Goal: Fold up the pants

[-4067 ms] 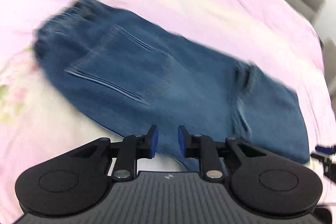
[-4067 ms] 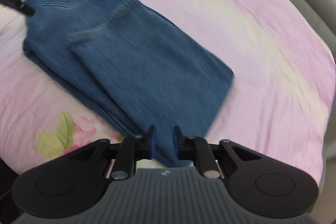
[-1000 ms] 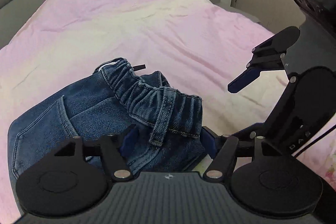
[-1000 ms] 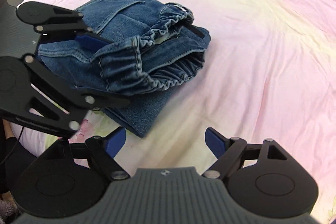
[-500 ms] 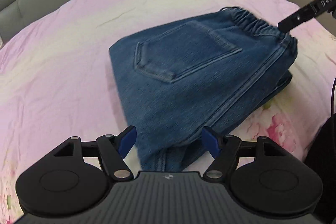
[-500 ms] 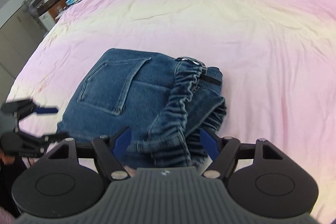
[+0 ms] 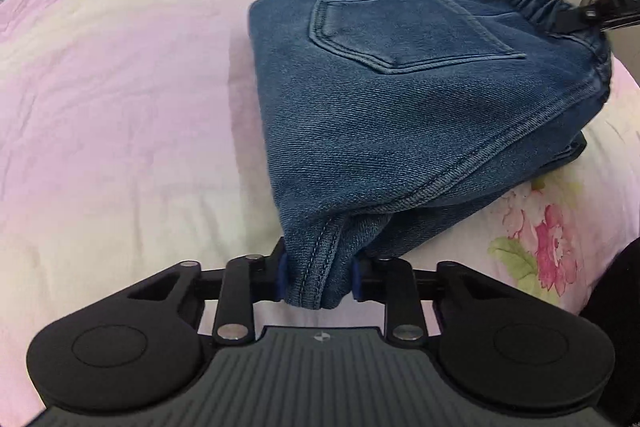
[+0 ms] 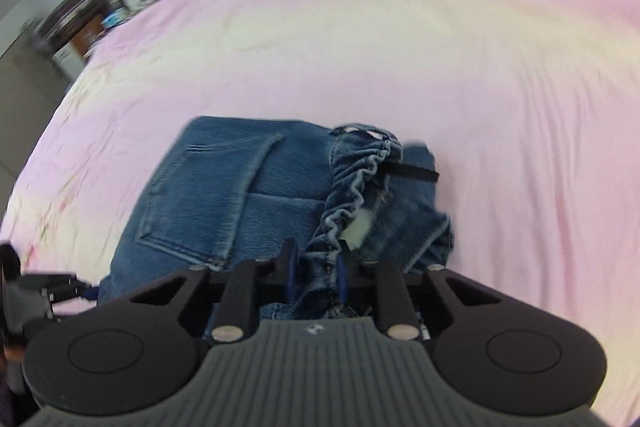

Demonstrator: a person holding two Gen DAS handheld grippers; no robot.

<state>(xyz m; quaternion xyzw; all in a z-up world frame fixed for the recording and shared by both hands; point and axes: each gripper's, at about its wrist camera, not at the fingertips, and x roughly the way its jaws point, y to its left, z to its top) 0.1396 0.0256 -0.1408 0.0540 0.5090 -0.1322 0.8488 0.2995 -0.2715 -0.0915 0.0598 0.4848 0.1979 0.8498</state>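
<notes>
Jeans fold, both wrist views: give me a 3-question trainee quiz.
1. True or false: the left gripper is clamped on a corner of the jeans.
2. What part of the jeans does the right gripper pinch? A) leg hem B) elastic waistband C) back pocket
3. What do the jeans lie on?

Key:
1. True; both grippers' fingers have just been closing, with denim between them.
2. B, the waistband.
3. A pink bedsheet.
</notes>
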